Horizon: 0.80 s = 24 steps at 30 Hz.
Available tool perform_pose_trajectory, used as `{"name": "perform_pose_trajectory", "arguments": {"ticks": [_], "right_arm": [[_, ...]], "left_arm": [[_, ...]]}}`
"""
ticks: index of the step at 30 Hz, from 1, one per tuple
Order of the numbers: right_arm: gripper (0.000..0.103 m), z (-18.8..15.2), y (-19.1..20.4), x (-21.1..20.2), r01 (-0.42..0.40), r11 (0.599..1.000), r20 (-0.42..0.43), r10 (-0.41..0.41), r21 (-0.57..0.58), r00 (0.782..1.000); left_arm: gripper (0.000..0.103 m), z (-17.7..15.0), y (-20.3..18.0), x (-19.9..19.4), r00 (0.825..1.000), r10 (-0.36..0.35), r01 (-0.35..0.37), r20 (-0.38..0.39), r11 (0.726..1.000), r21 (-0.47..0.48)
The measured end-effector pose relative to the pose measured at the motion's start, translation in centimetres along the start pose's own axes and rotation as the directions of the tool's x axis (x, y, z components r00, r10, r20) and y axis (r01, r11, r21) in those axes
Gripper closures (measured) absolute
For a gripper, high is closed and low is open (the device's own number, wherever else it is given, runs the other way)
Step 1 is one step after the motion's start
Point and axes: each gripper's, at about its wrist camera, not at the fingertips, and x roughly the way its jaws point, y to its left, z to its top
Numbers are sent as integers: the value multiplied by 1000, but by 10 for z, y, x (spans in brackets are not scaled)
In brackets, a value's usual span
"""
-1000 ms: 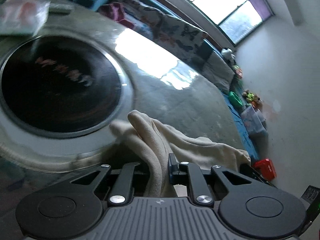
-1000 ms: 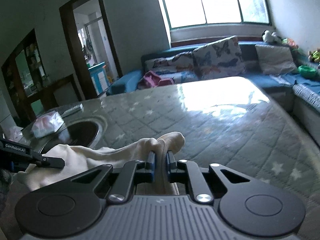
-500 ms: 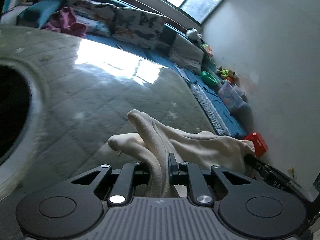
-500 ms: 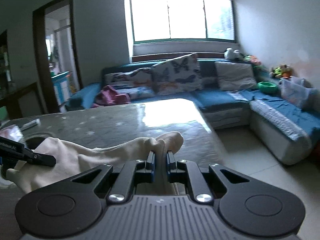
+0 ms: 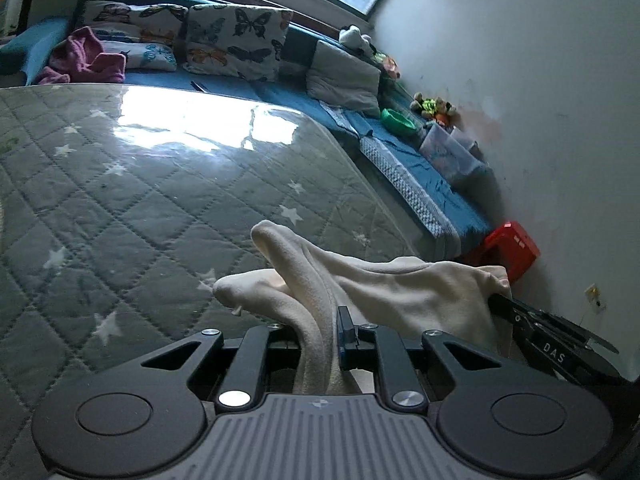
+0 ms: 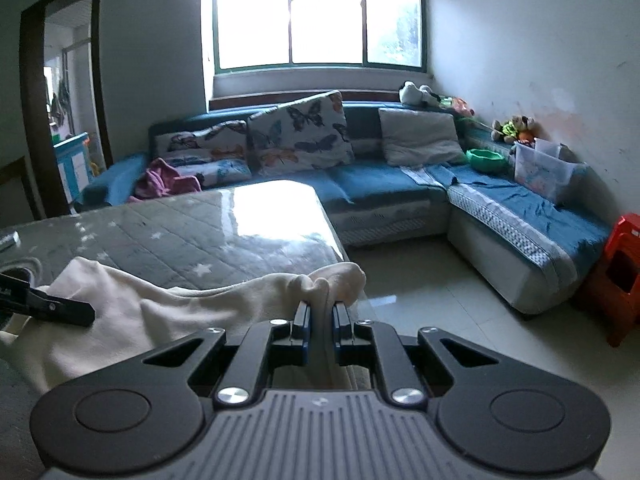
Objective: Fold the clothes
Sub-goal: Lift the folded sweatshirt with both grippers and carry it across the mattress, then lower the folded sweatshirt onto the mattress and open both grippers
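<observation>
A cream garment (image 5: 400,292) hangs stretched between my two grippers above the glass-topped table (image 5: 140,184). My left gripper (image 5: 320,320) is shut on one bunched edge of it, and the cloth pokes up past the fingers. In the right wrist view the same cream garment (image 6: 180,312) runs left from my right gripper (image 6: 320,312), which is shut on its other bunched edge. The right gripper (image 5: 520,312) shows at the left view's lower right, and the left gripper (image 6: 60,308) at the right view's left edge. The garment's lower part is hidden behind the gripper bodies.
A blue corner sofa (image 6: 400,184) with butterfly cushions (image 6: 300,132) lines the far wall under the window. A pink cloth (image 6: 164,180) lies at its left end, a green bowl (image 6: 484,158) and a clear box (image 6: 544,172) on its right. A red stool (image 6: 620,276) stands by the right wall.
Both grippers swung right along the table while still holding the garment. The round dark inset has left the left view, and the floor and sofa corner have come into the right view.
</observation>
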Motion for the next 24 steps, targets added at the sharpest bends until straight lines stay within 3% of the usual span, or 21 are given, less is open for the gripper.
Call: {"name": "perform_pose_trajectory", "arguments": {"ticks": [10,14,18,22,24], "right_arm": [[92,-9,-6,18,22,1000,-65,-22,8,998],[88,-12,-8,25,20,1000,-90,-18,19,996],[86,-15,-11,25,21,1000,-98,-18,21,995],[66,-15,-11,23,2,1000,-102,1,24,995],[65,-16,-9,22,-11,1000,-106,13,18,994]], "left_arm": [[85,-7,2,16,998,23,-22,-57,1000,11],[85,-9,5,17,997,40,-38,-68,999,20],[79,-10,8,15,996,63,-61,-68,998,26],[70,-9,13,11,994,87,-85,-61,996,31],[66,-8,14,8,994,102,-100,-50,994,42]]}}
